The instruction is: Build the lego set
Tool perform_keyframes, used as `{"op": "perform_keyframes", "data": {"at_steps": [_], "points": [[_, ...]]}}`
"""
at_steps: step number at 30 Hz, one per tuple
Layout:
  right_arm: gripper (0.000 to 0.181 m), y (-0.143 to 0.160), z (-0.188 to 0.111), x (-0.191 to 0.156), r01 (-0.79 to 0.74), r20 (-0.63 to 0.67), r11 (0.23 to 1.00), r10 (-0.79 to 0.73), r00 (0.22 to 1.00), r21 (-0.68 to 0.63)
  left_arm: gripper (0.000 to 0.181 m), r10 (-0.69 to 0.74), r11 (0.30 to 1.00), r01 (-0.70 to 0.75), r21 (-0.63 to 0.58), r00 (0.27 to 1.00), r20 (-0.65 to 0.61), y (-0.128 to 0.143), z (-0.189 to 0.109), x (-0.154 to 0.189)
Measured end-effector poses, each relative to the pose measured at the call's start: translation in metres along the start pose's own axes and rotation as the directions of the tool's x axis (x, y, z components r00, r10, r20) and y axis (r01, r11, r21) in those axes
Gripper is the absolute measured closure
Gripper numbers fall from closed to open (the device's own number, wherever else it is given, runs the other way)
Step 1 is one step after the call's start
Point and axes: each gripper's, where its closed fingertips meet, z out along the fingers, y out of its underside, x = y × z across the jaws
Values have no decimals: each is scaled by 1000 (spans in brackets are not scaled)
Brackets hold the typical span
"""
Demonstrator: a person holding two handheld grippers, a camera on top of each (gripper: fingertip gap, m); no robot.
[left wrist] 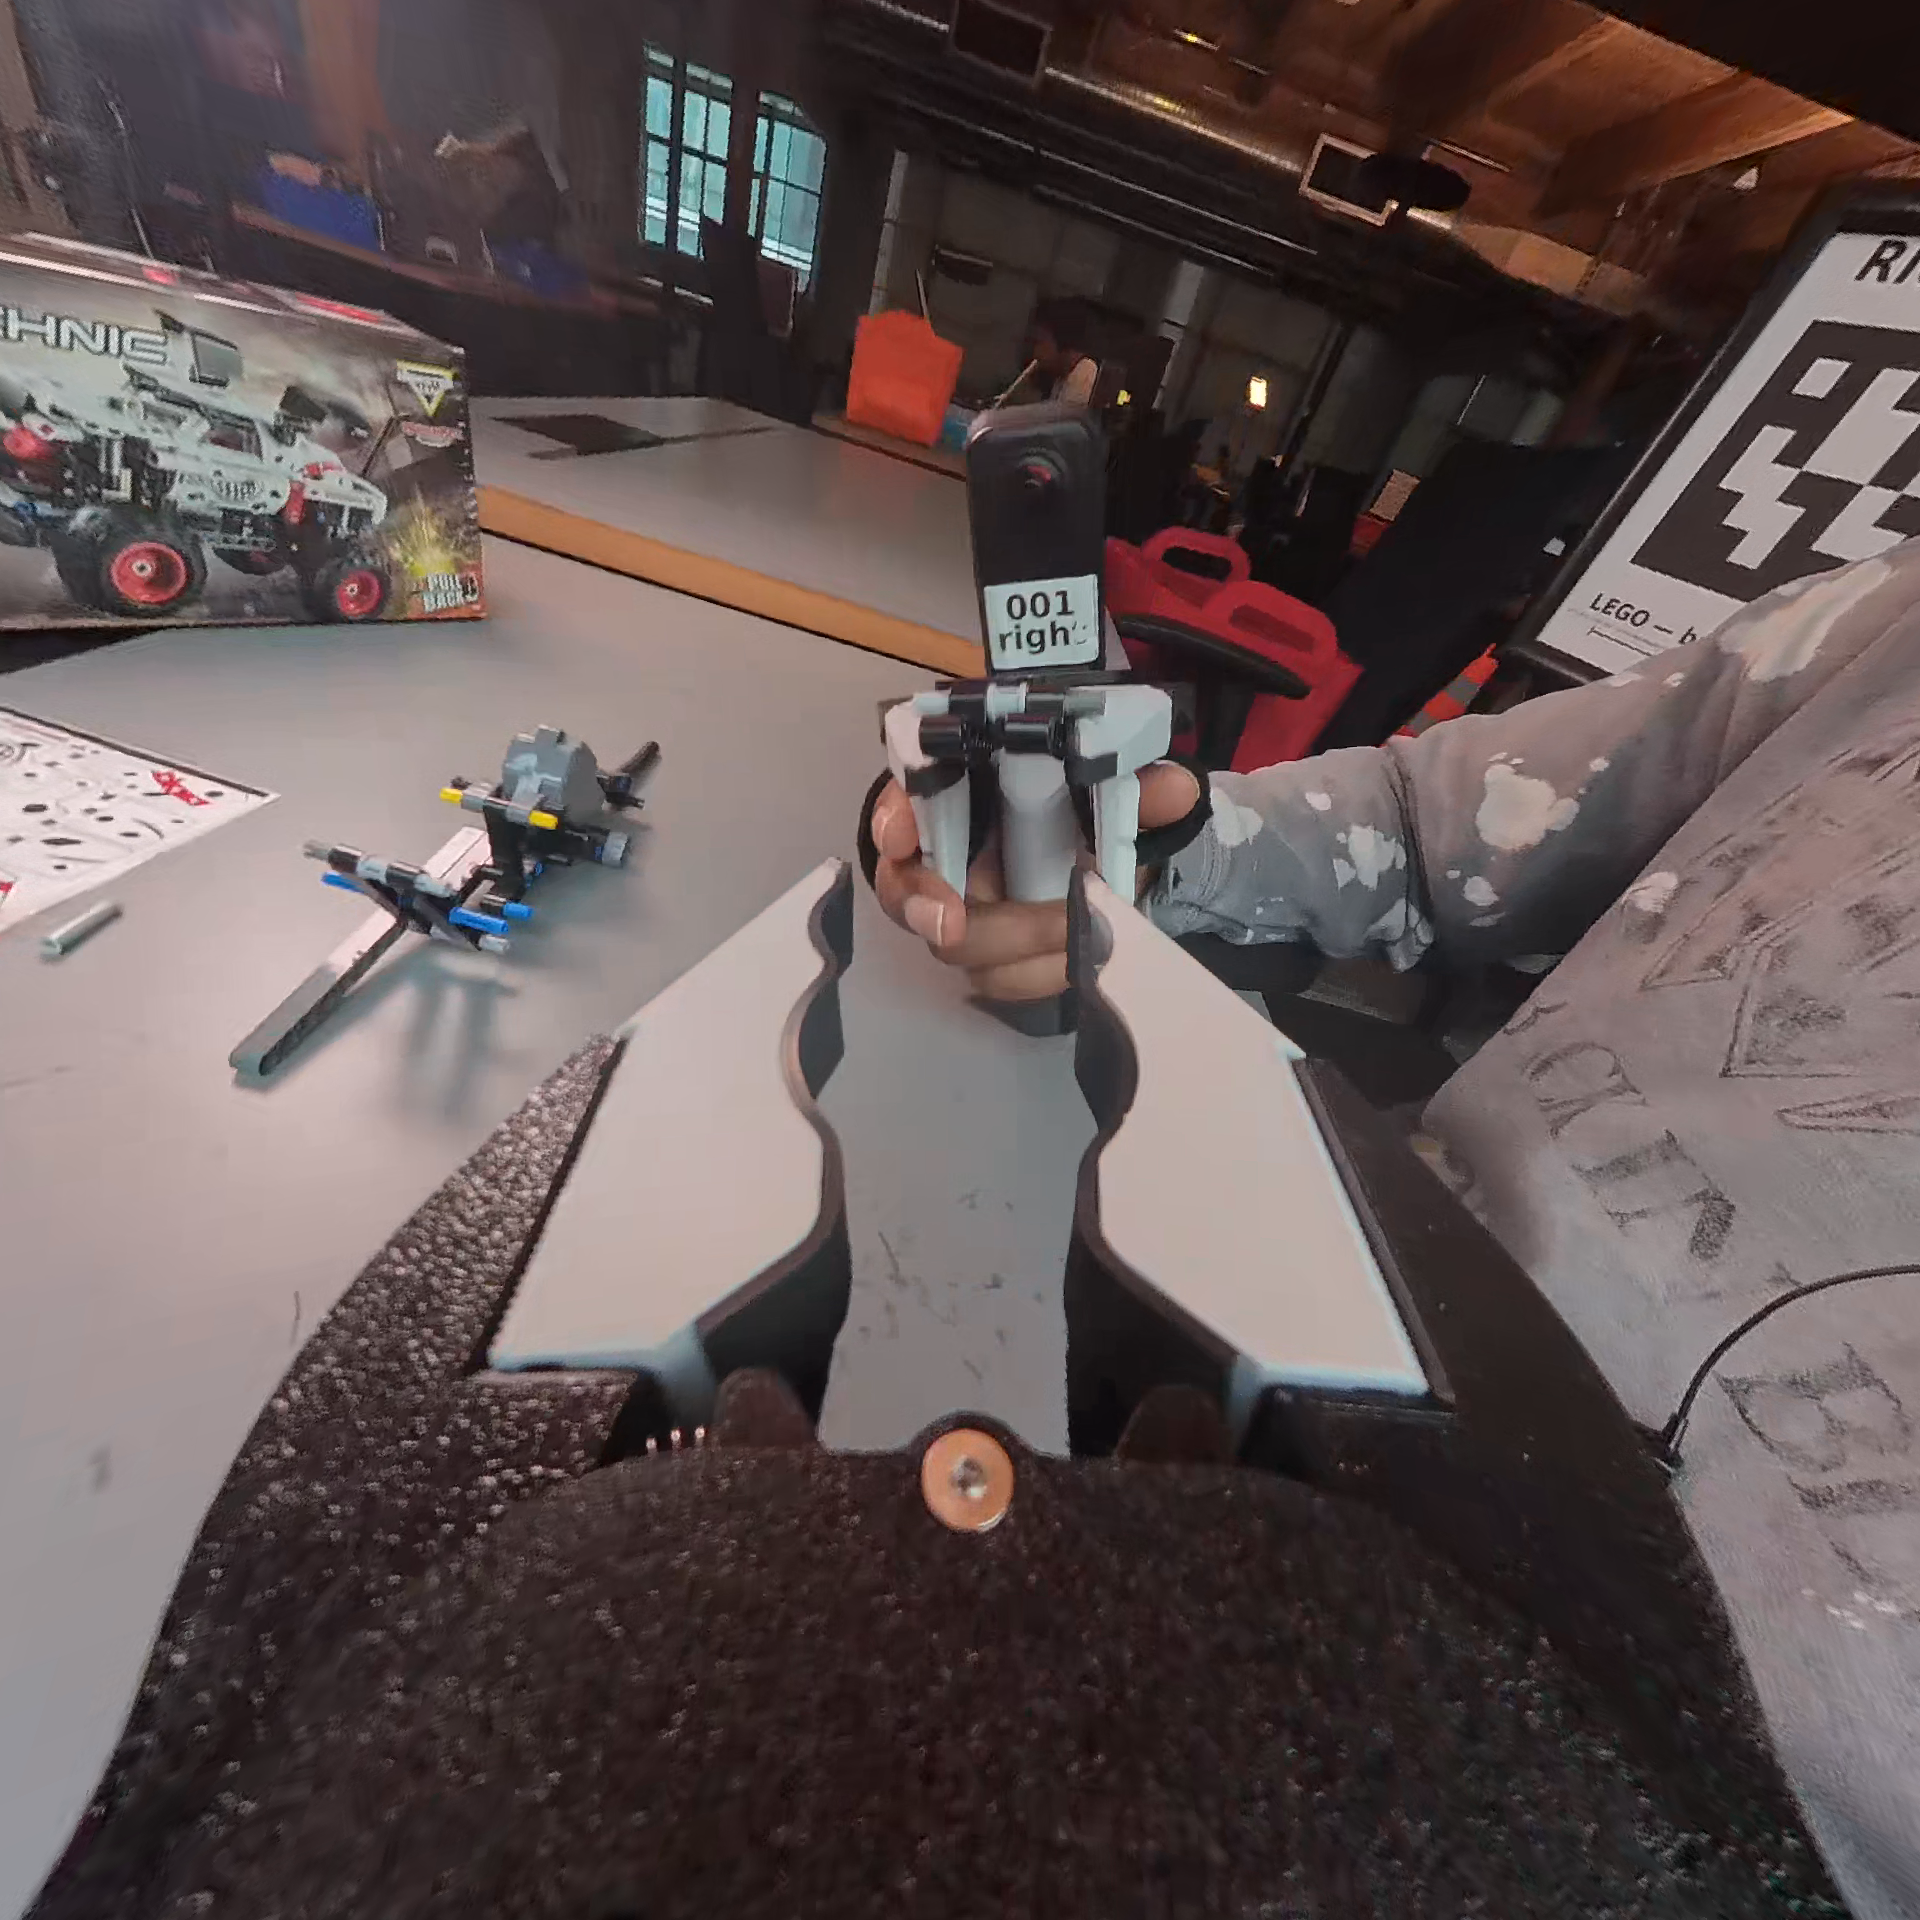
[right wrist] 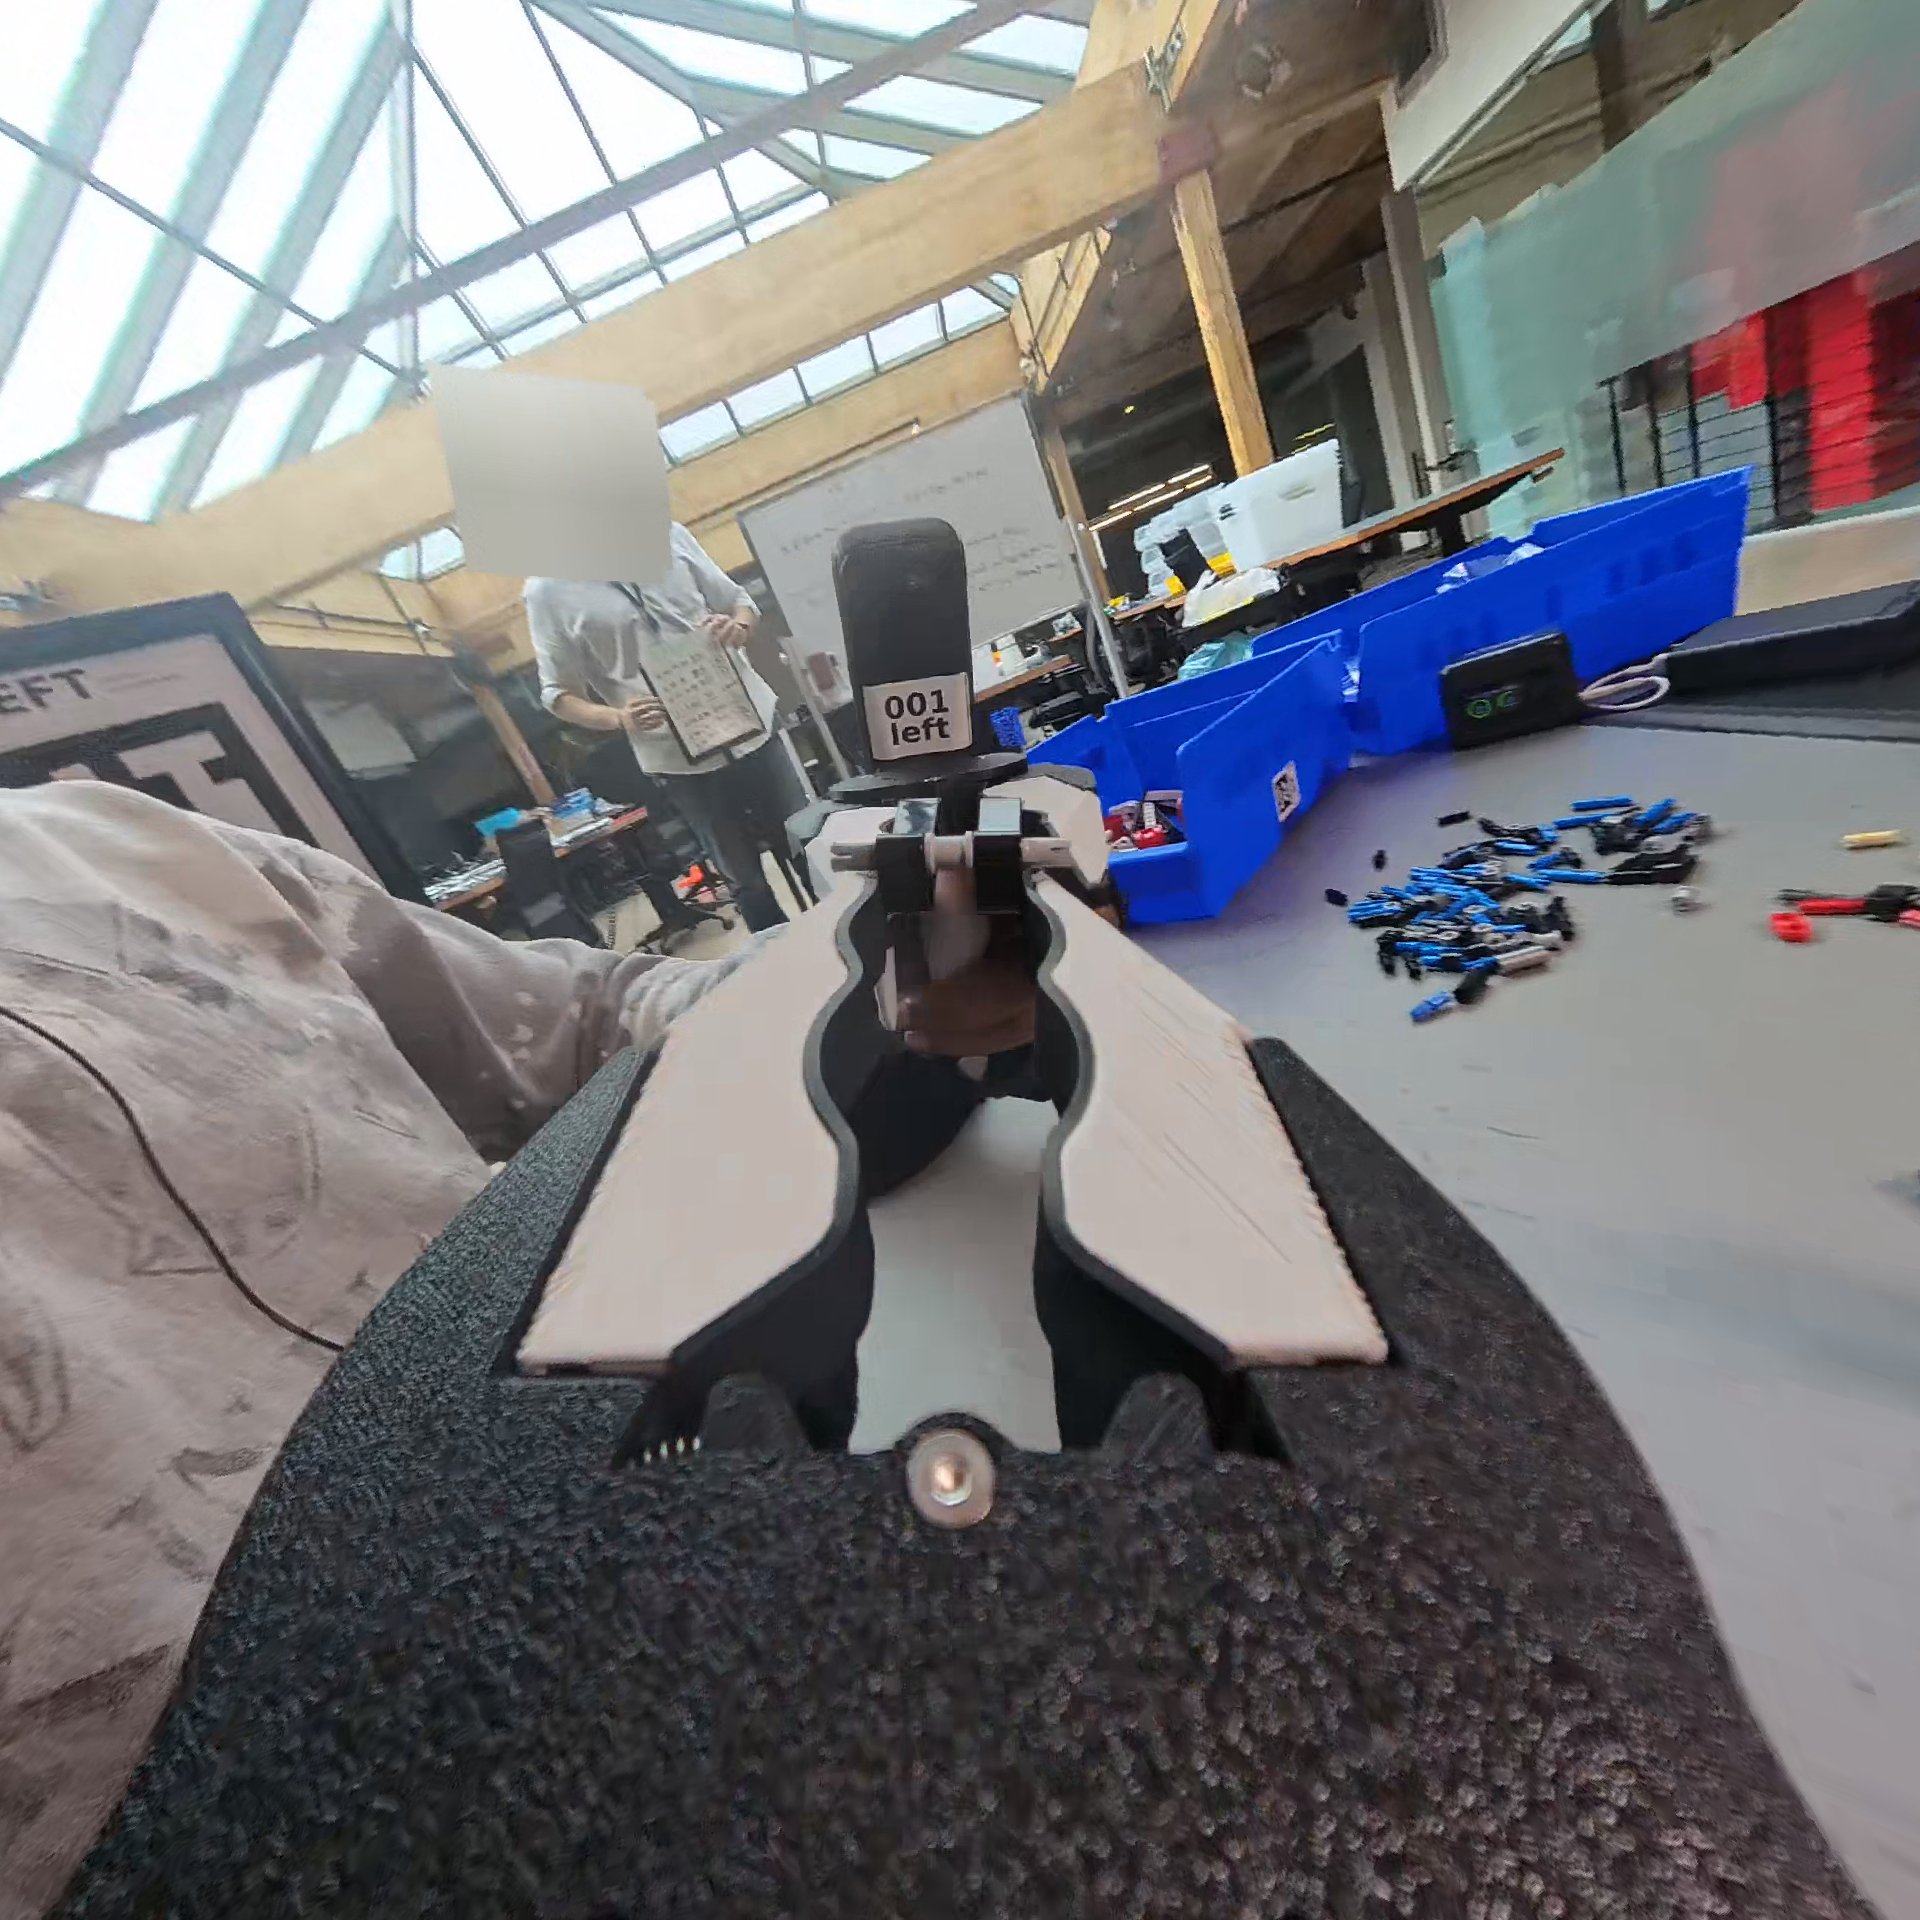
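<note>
Both grippers face each other above the grey table (left wrist: 260, 1195), tips close together, nothing held. The left gripper (left wrist: 961, 904) has its grey fingers spread apart with bare table showing between them. The right gripper (right wrist: 951, 914) is likewise parted and empty.

In the left wrist view the right gripper (left wrist: 1023, 831) appears head-on beyond the fingertips, gripped by a hand (left wrist: 935, 914) in a paint-spattered grey sleeve (left wrist: 1455, 831), near the table's front edge. In the right wrist view the left gripper (right wrist: 940, 883) appears the same way, its hand (right wrist: 966, 1023) partly hidden behind the fingers.

The partly built grey and black lego assembly with blue and yellow pins (left wrist: 488, 862) lies on the table well apart from both grippers, toward the left side, untouched. Just beyond it, near the far left corner, stands the lego set box with a truck picture (left wrist: 229, 447). A printed white instruction sheet (left wrist: 94, 810) lies at the left edge, and a small grey metal cylinder (left wrist: 81, 927) rests just beside it.

A loose pile of small blue and black lego pins (right wrist: 1507, 894) sits toward the right side of the table, with a few red pieces (right wrist: 1839, 914) beside it. Blue plastic sorting bins (right wrist: 1403, 675) line the far edge. A small black box with cables (right wrist: 1512, 691) sits beside the bins. A person holding a clipboard (right wrist: 675, 686) stands off beyond the table.
</note>
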Motion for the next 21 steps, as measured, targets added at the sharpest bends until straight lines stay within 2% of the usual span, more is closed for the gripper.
{"op": "perform_keyframes", "data": {"at_steps": [2,6,12,21], "points": [[157,8,4,-6,15,32,1000,-14,999,-20,139,29,999,-29,14,1000,-10,-3,3,7],[156,11,5,-12,21,66,999,-19,998,-25,158,24,1000,-24,19,999,-35,-3,4,12],[156,14,5,-10,33,61,999,-30,998,-39,150,-35,998,41,50,993,-115,-8,0,20],[156,22,6,-3,131,1,988,-131,991,-85,156,-62,998,62,4,996,-64,0,2,12]]}}
